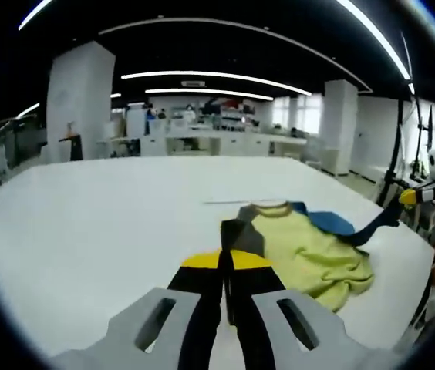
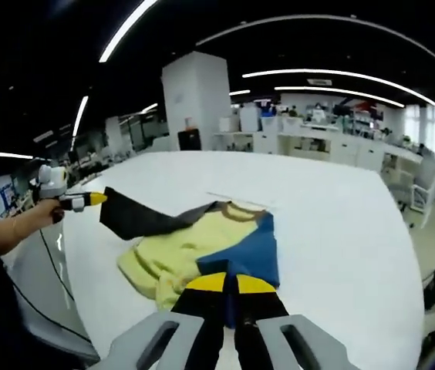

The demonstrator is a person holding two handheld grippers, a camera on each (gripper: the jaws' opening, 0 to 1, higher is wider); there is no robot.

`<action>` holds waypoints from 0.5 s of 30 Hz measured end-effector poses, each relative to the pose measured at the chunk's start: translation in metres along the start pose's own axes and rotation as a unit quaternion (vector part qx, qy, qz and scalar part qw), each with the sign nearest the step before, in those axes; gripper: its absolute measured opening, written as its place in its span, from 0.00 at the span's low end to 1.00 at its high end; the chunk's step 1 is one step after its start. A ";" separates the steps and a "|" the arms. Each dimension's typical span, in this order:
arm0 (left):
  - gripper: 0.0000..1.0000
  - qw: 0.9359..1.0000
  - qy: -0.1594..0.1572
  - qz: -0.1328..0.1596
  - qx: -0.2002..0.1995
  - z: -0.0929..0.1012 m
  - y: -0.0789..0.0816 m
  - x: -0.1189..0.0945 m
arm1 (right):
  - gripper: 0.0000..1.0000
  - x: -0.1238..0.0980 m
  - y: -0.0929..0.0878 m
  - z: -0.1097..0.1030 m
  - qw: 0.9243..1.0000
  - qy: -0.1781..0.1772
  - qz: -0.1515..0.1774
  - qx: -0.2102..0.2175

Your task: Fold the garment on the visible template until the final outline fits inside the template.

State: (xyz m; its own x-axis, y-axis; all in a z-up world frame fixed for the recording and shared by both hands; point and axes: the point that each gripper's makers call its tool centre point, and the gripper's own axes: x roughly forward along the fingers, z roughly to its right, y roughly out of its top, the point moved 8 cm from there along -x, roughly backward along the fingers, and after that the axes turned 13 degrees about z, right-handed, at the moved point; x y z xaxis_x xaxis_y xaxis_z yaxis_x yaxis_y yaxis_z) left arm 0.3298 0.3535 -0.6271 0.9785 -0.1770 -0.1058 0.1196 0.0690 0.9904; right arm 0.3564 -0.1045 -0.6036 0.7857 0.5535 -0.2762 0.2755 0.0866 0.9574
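No legible text or labels

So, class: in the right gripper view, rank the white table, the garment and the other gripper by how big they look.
1. White table
2. Garment
3. Left gripper, smallest, though it sits further from the camera, so its true size is unsure.

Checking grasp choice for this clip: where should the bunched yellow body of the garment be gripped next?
Probably the free bottom hem of the garment, approached low from the table's near edge. That hem lies loose, while the left gripper and the right gripper each already pinch a sleeve.
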 end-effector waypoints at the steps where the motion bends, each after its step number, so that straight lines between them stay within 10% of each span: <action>1: 0.00 1.000 0.001 -0.001 -0.001 -0.002 0.000 0.000 | 0.00 0.000 0.001 0.002 1.000 -0.002 0.000 -0.001; 15: 0.00 0.996 0.089 -0.015 -0.024 -0.062 -0.011 0.003 | 0.00 -0.007 0.003 0.060 0.992 -0.105 -0.012 0.062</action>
State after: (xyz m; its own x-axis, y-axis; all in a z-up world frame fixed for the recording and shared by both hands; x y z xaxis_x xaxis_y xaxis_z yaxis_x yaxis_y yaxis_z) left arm 0.3416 0.4129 -0.6442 0.9883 -0.0037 -0.1526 0.1521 0.1133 0.9819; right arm 0.3851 -0.1582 -0.6041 0.8727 0.3667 -0.3223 0.3508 -0.0119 0.9364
